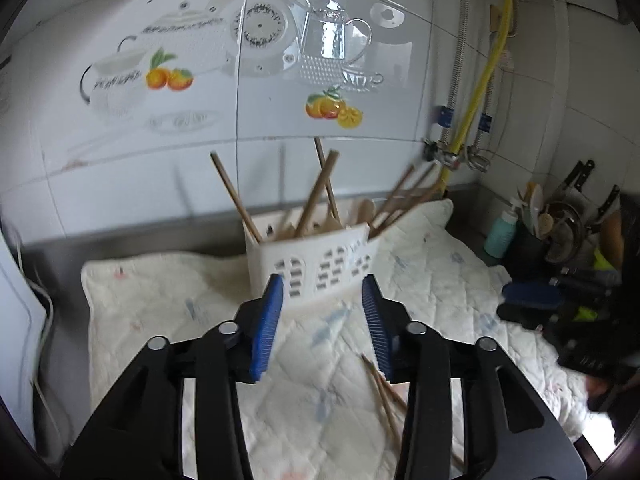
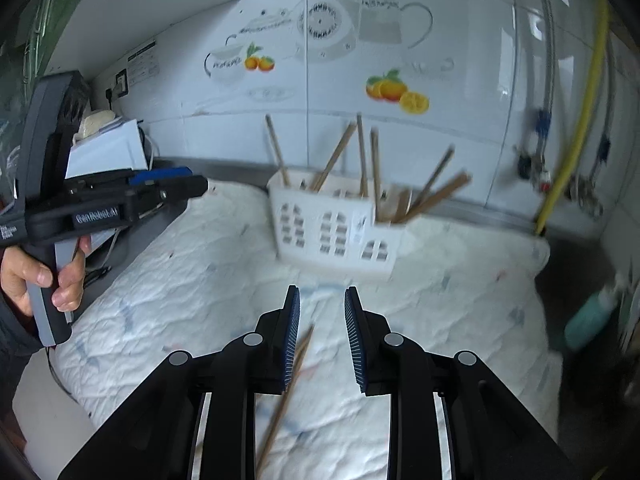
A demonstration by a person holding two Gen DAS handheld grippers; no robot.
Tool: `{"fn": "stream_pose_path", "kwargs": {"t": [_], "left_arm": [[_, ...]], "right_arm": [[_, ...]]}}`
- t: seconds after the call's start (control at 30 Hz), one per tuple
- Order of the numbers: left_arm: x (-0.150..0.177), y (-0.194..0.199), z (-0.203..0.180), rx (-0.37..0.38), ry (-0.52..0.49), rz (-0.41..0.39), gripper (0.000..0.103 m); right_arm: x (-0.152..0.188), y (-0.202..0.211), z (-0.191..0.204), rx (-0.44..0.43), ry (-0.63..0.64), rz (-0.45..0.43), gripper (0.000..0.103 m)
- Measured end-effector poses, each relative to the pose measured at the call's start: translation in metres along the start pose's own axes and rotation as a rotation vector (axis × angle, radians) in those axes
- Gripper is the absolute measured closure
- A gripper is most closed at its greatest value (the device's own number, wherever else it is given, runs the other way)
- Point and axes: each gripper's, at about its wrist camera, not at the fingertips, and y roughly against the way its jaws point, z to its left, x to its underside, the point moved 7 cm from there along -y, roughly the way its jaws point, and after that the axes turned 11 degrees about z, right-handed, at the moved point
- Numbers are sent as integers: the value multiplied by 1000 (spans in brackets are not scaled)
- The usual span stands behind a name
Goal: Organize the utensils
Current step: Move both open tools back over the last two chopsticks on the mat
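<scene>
Covering the counter under both my tools is a white quilted cloth pad [image 2: 200,264], presumably laid there to give the utensils a soft, clean bed. Straight ahead of my left gripper [image 1: 323,296], and ahead and slightly right of my right gripper [image 2: 322,304], stands the white perforated plastic utensil caddy [image 2: 336,224] near the tiled wall. It holds a loose bunch of brown wooden chopsticks [image 1: 316,196] and a pale wooden spoon [image 1: 362,210], all leaning at different angles because the compartments are wide and nothing holds them upright.

Smaller again are the tools themselves. My left gripper is spread wide with nothing between its blue ribbed pads [image 1: 266,332], aimed at the caddy's front wall, just short of it. In the right wrist view I can see it off to my left, held by my left hand [image 2: 44,280] on its grey handle. My right gripper is also open, a narrower gap, and has hold of nothing.

Smallest are the stray brown chopsticks [image 2: 286,396] lying flat on the pad directly beneath my right gripper, under its left finger and running back toward me. I judge these are what remains to be lifted into the caddy, and lying flat, they will be awkward to pinch.
</scene>
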Motion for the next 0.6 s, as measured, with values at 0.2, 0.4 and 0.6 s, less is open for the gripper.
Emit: {"fn": "stream_pose_path", "kwargs": {"t": [0.2,0.4,0.6], "left_arm": [[55,6,-11,9,30,19,49],[110,-6,-24,17,44,78,45],[146,-19,-34,17,34,132,38]], "right_arm": [[70,-20,18,-47,-70,57,80],[121,-48,34,-60,-115,112,82],[140,-68,40,-59,-127,148,84]]}}
